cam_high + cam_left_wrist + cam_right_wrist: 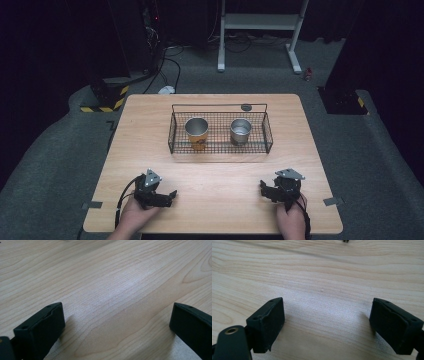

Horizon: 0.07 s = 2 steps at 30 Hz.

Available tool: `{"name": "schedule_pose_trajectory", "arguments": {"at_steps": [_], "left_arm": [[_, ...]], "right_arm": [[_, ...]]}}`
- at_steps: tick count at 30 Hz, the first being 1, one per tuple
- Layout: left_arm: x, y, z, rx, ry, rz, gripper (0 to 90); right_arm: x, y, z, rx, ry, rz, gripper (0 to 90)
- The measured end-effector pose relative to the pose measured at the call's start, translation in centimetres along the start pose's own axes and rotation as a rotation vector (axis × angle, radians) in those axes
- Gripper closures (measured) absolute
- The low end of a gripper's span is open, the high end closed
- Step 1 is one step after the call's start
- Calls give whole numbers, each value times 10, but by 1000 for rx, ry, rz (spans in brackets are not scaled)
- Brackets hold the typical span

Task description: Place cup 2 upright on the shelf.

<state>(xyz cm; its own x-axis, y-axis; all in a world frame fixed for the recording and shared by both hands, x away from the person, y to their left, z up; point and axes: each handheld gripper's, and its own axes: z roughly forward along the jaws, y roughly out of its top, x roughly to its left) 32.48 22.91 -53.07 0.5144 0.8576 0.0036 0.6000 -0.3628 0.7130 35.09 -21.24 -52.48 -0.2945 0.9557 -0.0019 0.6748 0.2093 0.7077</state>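
Note:
A black wire basket (220, 148) stands at the middle of the wooden table (220, 175). Inside it an orange cup with a metal rim (196, 132) is upright on the left and a plain steel cup (240, 131) is upright on the right. My left gripper (171, 194) rests near the table's front left, pointing right, held by a hand. My right gripper (262, 188) rests near the front right, pointing left. In the left gripper view the left gripper (117, 317) is open over bare wood. In the right gripper view the right gripper (327, 317) is open too, nothing between its jaws.
A small dark round object (246, 107) lies on the table just behind the basket. Tape tabs (332, 201) mark the front table edges. Beyond the table are a white stand (260, 30), cables and a yellow-black striped base (107, 102) on grey floor.

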Motion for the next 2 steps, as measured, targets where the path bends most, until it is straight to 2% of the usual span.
{"name": "schedule_pose_trajectory", "arguments": {"at_steps": [2], "left_arm": [[0,0,0,0,-1,-2,3]], "right_arm": [[1,0,0,2,-4,-9,130]]}}
